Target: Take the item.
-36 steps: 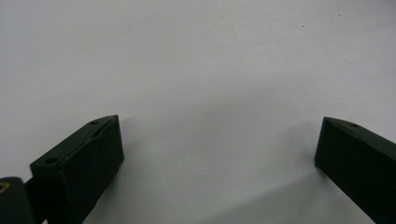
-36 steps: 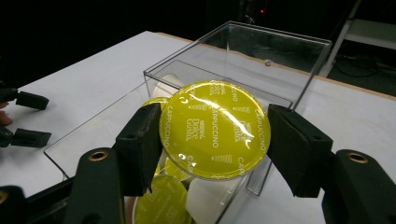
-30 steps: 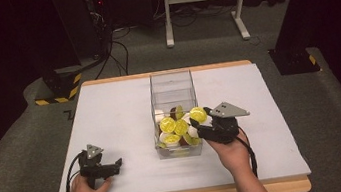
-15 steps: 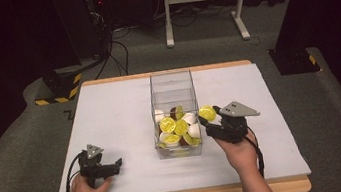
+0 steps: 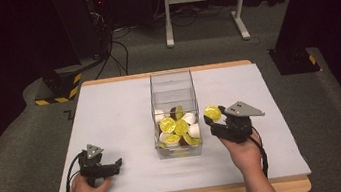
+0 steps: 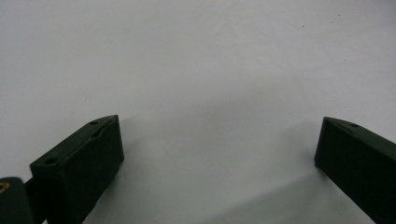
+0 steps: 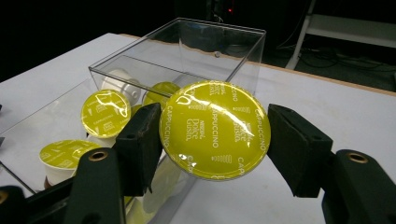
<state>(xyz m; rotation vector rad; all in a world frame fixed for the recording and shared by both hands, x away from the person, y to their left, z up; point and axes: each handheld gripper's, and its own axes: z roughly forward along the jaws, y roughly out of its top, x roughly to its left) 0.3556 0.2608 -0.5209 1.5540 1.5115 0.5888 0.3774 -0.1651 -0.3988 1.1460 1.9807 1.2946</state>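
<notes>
Capsule: sitting clamped in right gripper, lid facing camera
Box: lying at nine o'clock of capsule
Left gripper: gaping wide, holding nothing

We see a yellow lid with white words on the pod. The box is clear. Our grippers are black. The table is white with a brown edge.
</notes>
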